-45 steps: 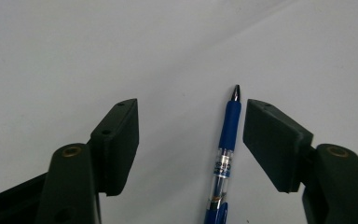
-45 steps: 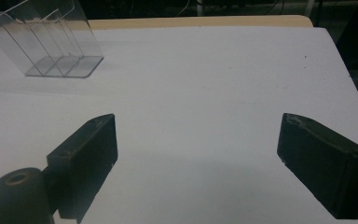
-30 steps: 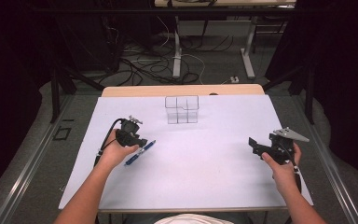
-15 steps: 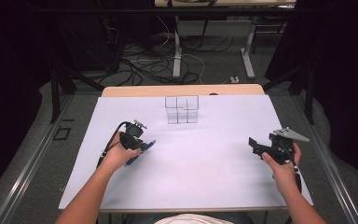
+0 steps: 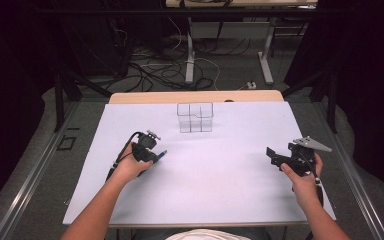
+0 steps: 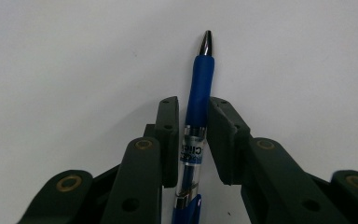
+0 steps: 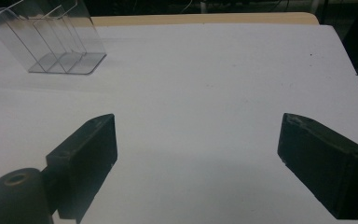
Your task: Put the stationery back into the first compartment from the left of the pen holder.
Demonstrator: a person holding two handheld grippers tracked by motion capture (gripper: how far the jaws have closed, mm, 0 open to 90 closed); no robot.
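Left tool (image 5: 152, 155) now lifted a little and swung toward the middle of the counter (image 5: 230, 200), jaws clamped on the blue pen (image 6: 196, 116), no longer low at the left with the pen trailing on the sheet. Right tool (image 7: 198, 163) unmoved at the near right, jaws wide apart, empty. Clear divided holder (image 5: 195, 117) at the far middle (likely the pen's destination). Probably pickup done, carry beginning.

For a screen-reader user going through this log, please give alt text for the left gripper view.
A blue pen lies between the left tool's two black jaws, silver tip pointing away from the camera, over a plain white table. The jaws sit close against the pen's sides.
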